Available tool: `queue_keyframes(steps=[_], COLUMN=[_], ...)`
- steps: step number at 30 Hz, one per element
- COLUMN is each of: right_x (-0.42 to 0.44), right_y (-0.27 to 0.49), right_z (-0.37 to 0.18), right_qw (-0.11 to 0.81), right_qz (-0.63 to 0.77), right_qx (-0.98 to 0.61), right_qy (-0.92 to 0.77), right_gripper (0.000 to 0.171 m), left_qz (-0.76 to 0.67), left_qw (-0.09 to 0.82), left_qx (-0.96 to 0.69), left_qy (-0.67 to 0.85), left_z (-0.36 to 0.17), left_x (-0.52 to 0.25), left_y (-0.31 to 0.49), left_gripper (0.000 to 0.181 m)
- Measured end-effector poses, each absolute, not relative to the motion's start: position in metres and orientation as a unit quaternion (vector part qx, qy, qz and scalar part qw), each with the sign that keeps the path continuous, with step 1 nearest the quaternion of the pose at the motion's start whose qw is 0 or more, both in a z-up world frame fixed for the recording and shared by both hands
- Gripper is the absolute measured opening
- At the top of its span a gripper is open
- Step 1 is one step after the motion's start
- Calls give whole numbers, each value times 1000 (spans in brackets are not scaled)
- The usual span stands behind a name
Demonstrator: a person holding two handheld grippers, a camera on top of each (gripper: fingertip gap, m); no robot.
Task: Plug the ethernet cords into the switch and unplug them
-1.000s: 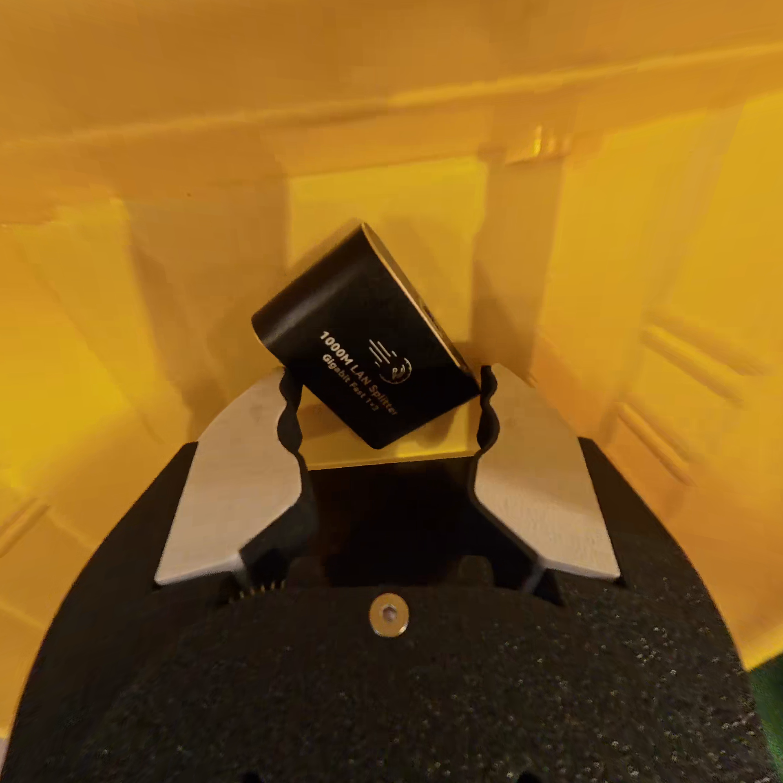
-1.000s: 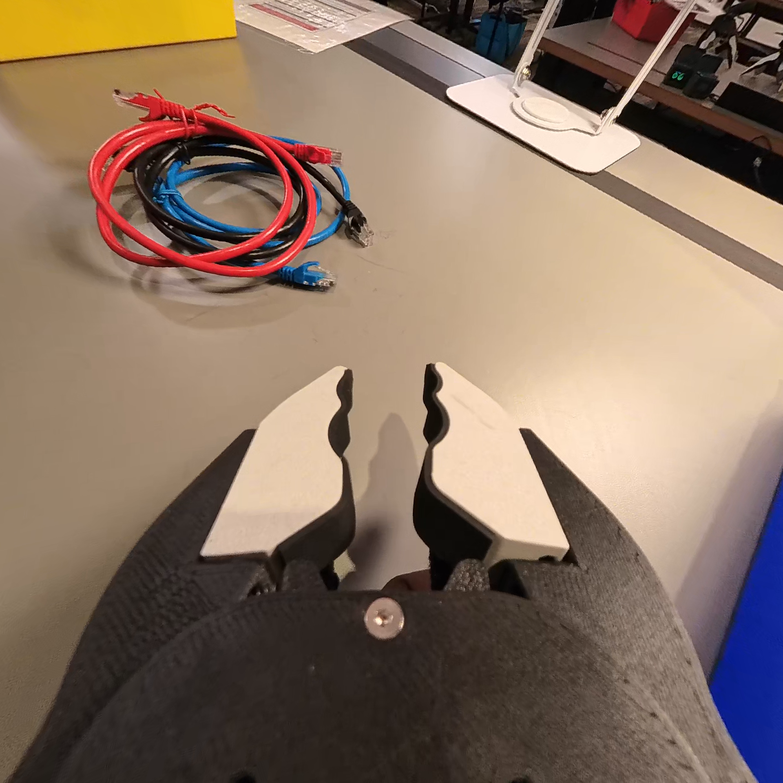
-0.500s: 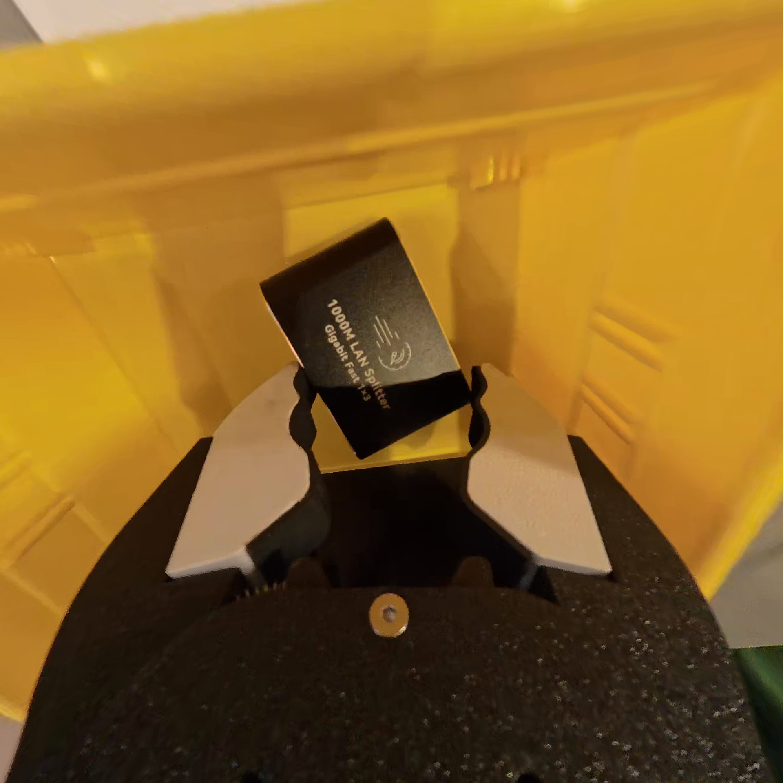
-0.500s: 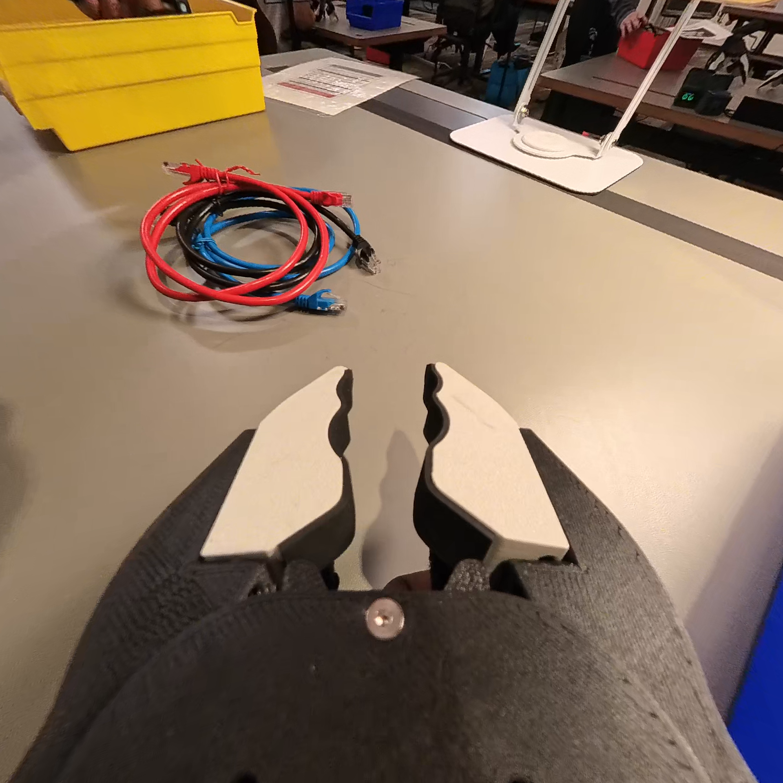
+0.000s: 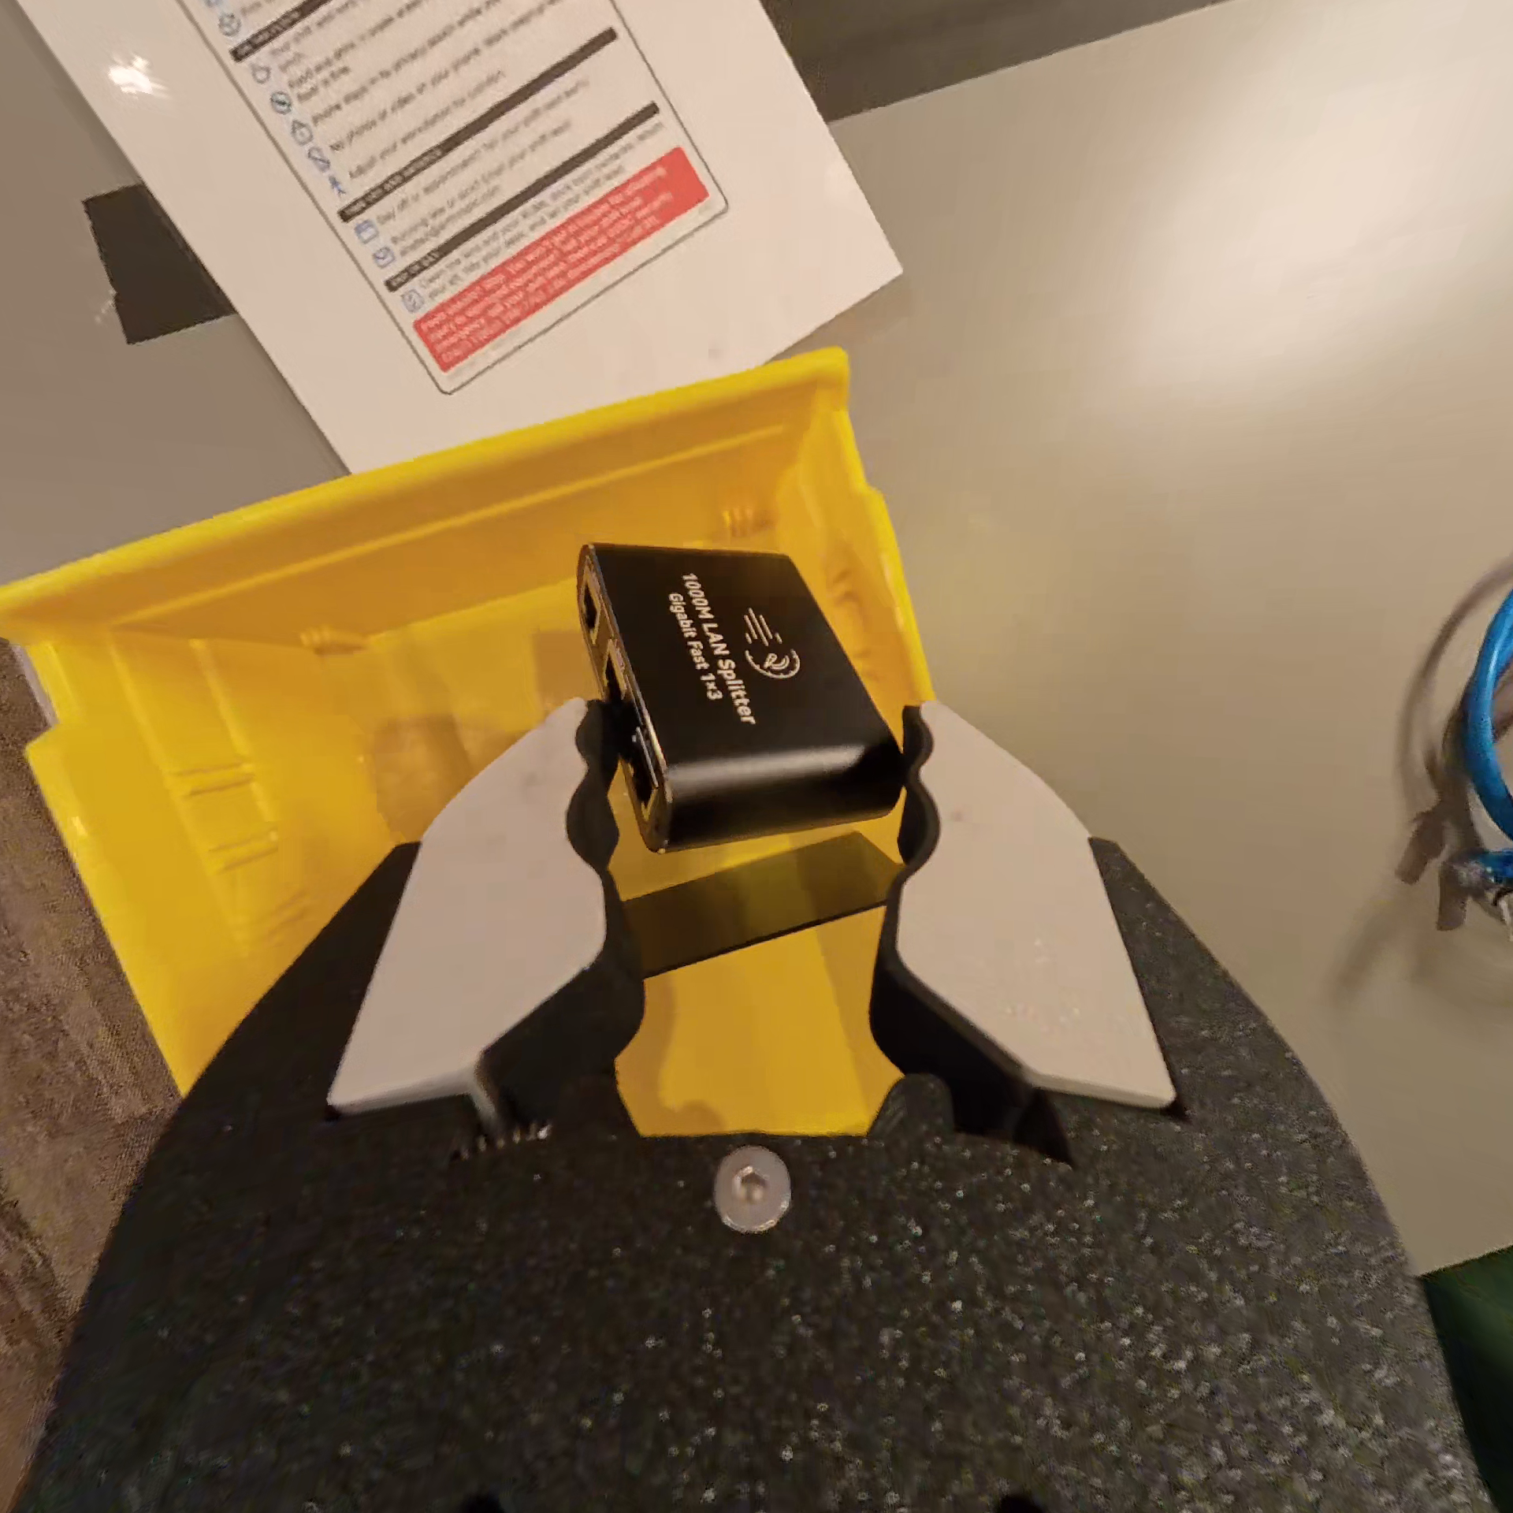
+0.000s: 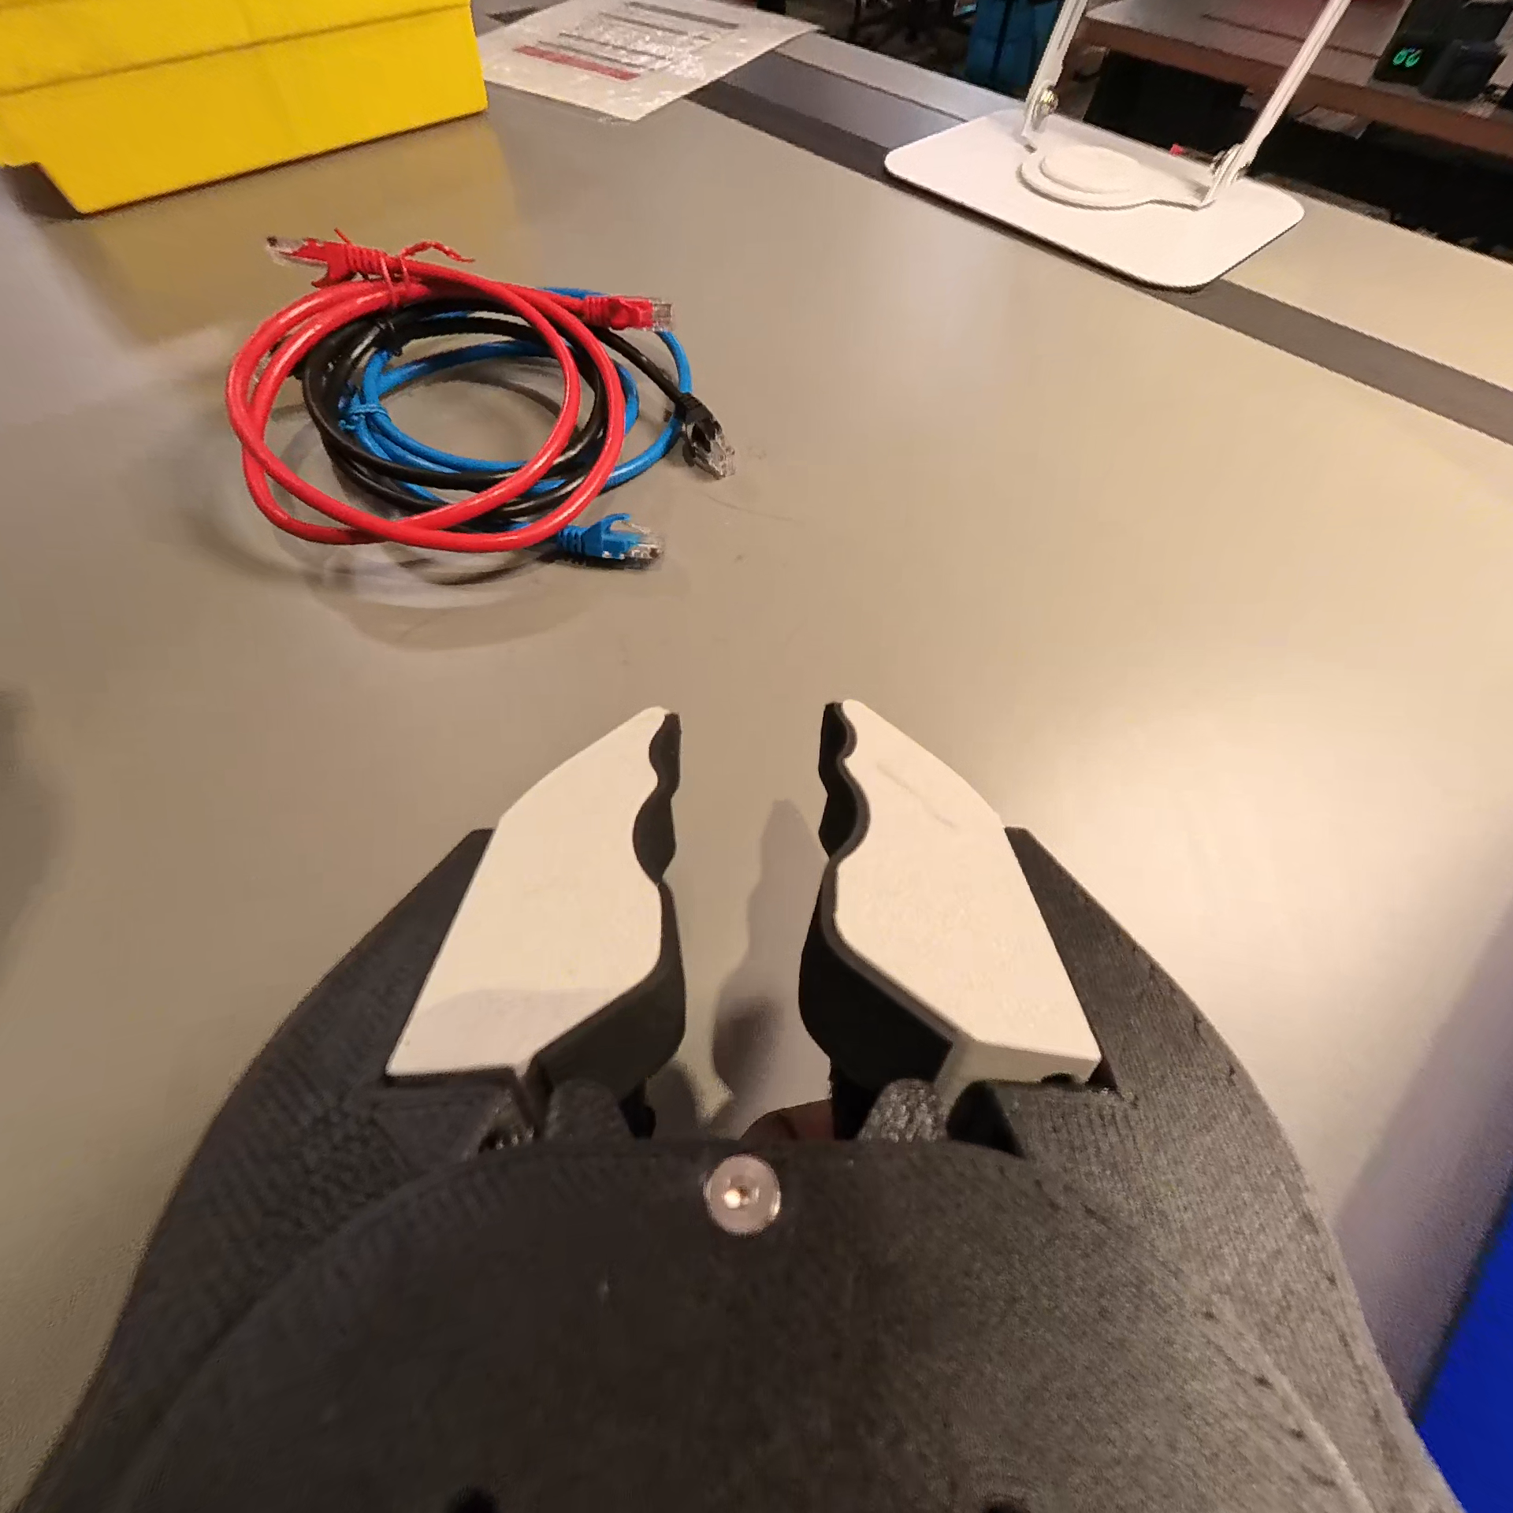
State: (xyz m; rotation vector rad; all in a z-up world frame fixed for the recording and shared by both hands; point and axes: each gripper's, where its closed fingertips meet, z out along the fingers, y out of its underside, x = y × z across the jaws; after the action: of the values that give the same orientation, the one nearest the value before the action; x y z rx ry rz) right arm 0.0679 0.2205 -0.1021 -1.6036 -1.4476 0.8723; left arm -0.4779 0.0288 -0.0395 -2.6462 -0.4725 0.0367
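Note:
My left gripper (image 5: 749, 737) is shut on the switch (image 5: 737, 696), a small black box with white print on top and three ports on its left face, and holds it tilted above the yellow bin (image 5: 409, 696). A bundle of red (image 6: 270, 458), black (image 6: 655, 385) and blue (image 6: 639, 458) ethernet cords lies coiled on the grey table (image 6: 982, 532), ahead and left of my right gripper (image 6: 749, 720), which is open a little and empty, low over the table. Blurred cords show at the right edge of the left wrist view (image 5: 1465, 737).
A white printed sheet (image 5: 491, 205) lies beyond the bin, over a dark strip. The yellow bin also shows in the right wrist view (image 6: 246, 90) at the far left. A white stand base (image 6: 1097, 196) sits at the far right. A blue surface (image 6: 1474, 1269) borders the table's right edge.
My left gripper has lifted the switch up out of the yellow bin; the bin now lies below and the table and sheet show. The switch has turned, ports facing left. The right gripper barely shifted.

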Motion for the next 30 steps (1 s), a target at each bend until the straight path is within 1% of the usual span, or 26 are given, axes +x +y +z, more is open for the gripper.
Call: queue_keyframes(steps=[1,4,8,11,13,15,18,22,26,30], right_x=[67,66,65,64,64,63,62,61,60,51], right_y=[220,220,220,221,221,222,223,222,222,224], right_z=[-103,-108,-111,-114,-116,-118,-122,-127,-131,-135], right_qw=[394,388,389,383,377,375,367,360,359,362], right_qz=[340,328,313,305,301,296,287,270,252,228], right_qx=[-632,-635,-637,-642,-645,-647,-651,-652,-652,-645], right_qy=[-574,-582,-588,-590,-593,-595,-600,-610,-619,-633], right_gripper=[33,33,34,34,34,34,34,34,34,34], left_qz=[10,14,13,4,-24,-63,-132,-198,-218,-188], left_qw=[223,233,279,307,325,332,329,318,316,317], left_qx=[-961,-961,-953,-949,-945,-941,-934,-924,-919,-924], left_qy=[-166,-150,-116,-66,-28,9,48,68,86,100], left_z=[-41,-37,-9,7,6,-8,-45,-97,-127,-138], left_x=[-475,-467,-446,-410,-376,-338,-288,-247,-222,-215], left_y=[29,30,42,59,75,90,112,131,138,134], left_gripper=[68,68,68,67,67,67,67,67,67,67])
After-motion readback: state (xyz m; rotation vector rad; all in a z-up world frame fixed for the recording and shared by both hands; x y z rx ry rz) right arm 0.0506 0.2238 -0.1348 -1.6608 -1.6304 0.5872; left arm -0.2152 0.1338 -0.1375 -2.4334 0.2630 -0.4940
